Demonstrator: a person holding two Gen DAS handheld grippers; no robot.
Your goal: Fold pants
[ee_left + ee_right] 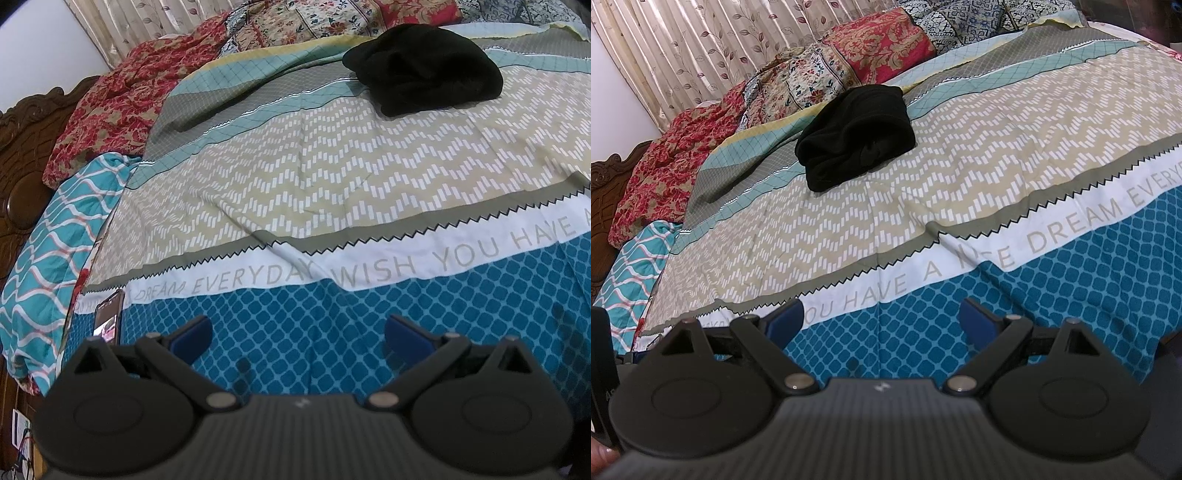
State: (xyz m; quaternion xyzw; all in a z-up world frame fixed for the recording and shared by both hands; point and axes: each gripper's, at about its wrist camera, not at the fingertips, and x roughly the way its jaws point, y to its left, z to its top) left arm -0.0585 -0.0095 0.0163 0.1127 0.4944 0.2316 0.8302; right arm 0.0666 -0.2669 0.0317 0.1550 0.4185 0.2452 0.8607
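Pants (855,134) lie bunched, black, on the patterned bedsheet (960,177).

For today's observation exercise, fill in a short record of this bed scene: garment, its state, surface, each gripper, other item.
garment: black pants
state: bunched in a heap, not laid flat
surface: patterned bedsheet
left gripper: fingers apart, holding nothing, over the blue band
right gripper: fingers apart, holding nothing, apart from the pants
other item: phone near the bed's left edge

Black pants (424,70) lie on a bedsheet (332,177) banded in beige zigzag, white and blue lattice.
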